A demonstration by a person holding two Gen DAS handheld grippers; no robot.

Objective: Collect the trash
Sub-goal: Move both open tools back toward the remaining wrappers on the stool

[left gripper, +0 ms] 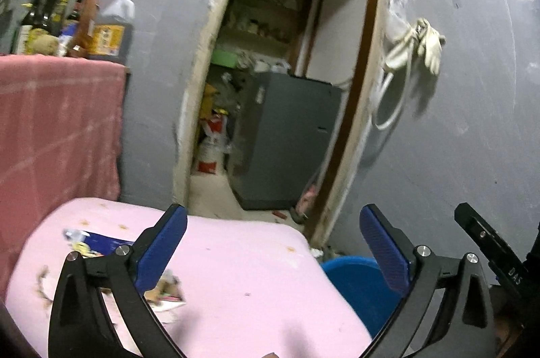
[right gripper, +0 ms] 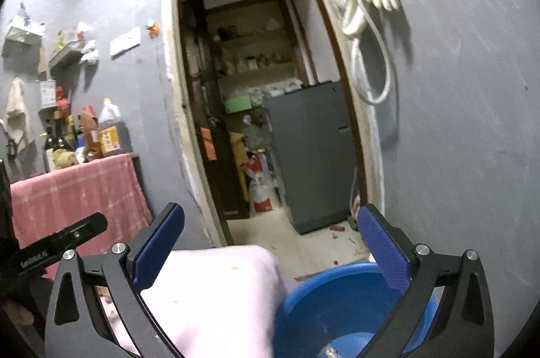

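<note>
Left wrist view: both the left gripper (left gripper: 273, 243) and right gripper (right gripper: 270, 243) gape empty, while thin, light, crumple-prone wrappers (left gripper: 98, 245) lie on the pink cloth (left gripper: 236, 263), best pinched by an edge.

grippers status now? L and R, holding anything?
Left gripper: open, holding nothing.
Right gripper: open, holding nothing.

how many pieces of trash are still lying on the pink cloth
2 visible: a blue and yellow wrapper near the pink cloth's left edge, torn paper scraps behind the left gripper's finger. More may be hidden.
</note>
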